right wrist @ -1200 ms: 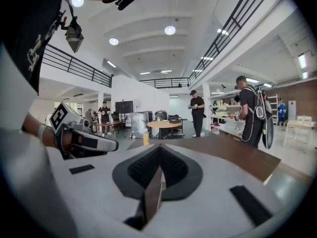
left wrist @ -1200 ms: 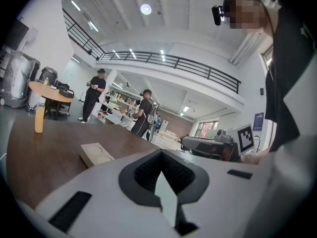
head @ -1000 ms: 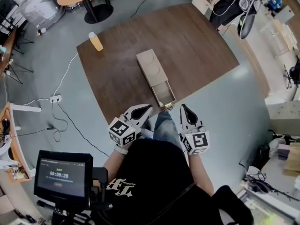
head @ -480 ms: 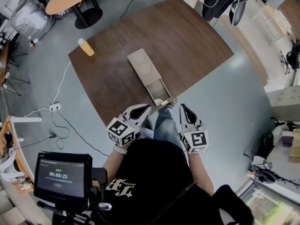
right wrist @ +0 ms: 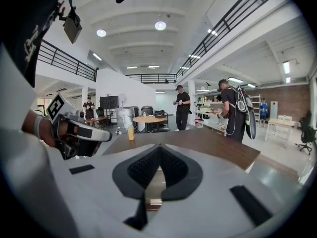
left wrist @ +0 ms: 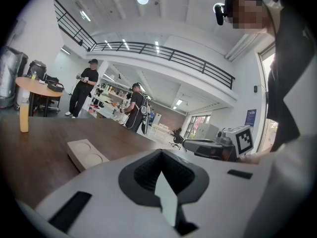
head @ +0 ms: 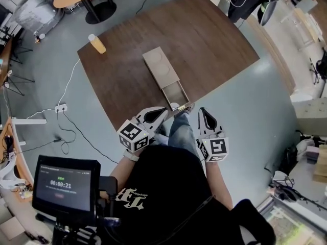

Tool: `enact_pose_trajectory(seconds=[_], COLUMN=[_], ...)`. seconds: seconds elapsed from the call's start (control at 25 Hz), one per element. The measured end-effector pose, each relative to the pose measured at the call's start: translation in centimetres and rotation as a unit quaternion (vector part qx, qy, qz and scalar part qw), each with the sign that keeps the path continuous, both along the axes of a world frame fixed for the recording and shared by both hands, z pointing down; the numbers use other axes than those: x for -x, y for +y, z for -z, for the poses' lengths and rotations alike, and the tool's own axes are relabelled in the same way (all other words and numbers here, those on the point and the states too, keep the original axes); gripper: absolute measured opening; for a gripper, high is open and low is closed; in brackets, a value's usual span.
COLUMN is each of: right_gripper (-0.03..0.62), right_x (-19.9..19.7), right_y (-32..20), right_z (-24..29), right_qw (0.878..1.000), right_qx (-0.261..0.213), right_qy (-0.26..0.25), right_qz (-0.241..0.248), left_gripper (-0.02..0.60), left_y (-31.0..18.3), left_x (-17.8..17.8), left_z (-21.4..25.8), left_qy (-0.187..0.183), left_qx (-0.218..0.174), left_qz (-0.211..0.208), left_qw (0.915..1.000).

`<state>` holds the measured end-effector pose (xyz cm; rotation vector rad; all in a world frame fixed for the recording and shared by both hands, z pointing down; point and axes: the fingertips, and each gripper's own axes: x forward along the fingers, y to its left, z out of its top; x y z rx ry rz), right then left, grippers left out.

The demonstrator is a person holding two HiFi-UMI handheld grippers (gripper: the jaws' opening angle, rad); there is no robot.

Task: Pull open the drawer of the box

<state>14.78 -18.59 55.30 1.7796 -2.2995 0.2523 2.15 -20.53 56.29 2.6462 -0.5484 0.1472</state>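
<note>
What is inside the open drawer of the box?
The drawer shows a bare tan bottom and one small pale thing near its front, too small to identify. The box covers any part further back.

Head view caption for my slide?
Beige cardboard box on brown wooden table, drawer open; left gripper and right gripper shut nearby.
</note>
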Motion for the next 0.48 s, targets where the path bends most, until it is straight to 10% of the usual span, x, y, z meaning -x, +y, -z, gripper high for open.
enact_pose_trajectory(seconds=[0.48], right_gripper=[-0.012], right_x=[0.24], right_y=[-0.54], right_z=[-0.21], right_qw=[1.0], right_qx=[0.005], right_qy=[0.001], right_qz=[0.008], left_gripper=[0.0], left_y=[0.27], left_x=[-0.29], left_z=[-0.52], left_qy=[-0.006], left_qx=[0.009], left_qz=[-0.004], left_qw=[0.9999])
